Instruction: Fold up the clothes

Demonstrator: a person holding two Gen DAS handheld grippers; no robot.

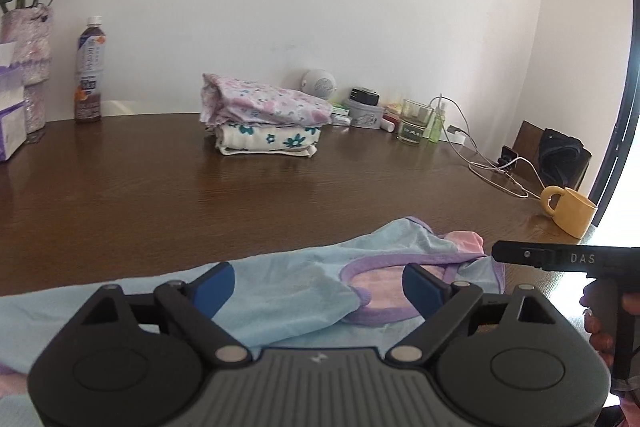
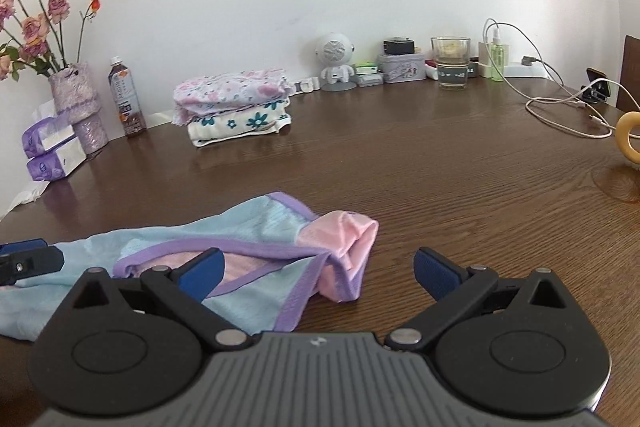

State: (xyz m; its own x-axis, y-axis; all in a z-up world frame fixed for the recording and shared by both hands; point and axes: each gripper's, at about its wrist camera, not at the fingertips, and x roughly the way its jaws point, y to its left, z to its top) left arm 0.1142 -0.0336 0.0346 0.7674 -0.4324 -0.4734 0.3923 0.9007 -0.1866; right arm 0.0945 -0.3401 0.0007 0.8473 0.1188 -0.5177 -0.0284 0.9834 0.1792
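Left claw [image 1: 318, 287]: spread wide above the garment, pads pinching nothing.
Right claw [image 2: 318, 273]: spread, one pad over cloth, the other over bare table [image 2: 440, 167].
Garment [image 2: 248, 255]: light-blue, purple-trimmed, crumpled at the table's near edge.
Folded stack [image 2: 236, 111]: well apart, by the wall.

A garment [image 2: 240, 259] lies spread on the near part of the table [image 2: 440, 187]. Behind it, toward the wall, two folded clothes [image 2: 234, 107] sit stacked one on the other. Left of the stack stands a bottle [image 2: 126, 99], then a vase [image 2: 78, 107] with tissue packs [image 2: 52, 155] before it. A glass [image 2: 450, 63] stands far right along the wall; a mug [image 1: 568, 211] sits at the right edge.
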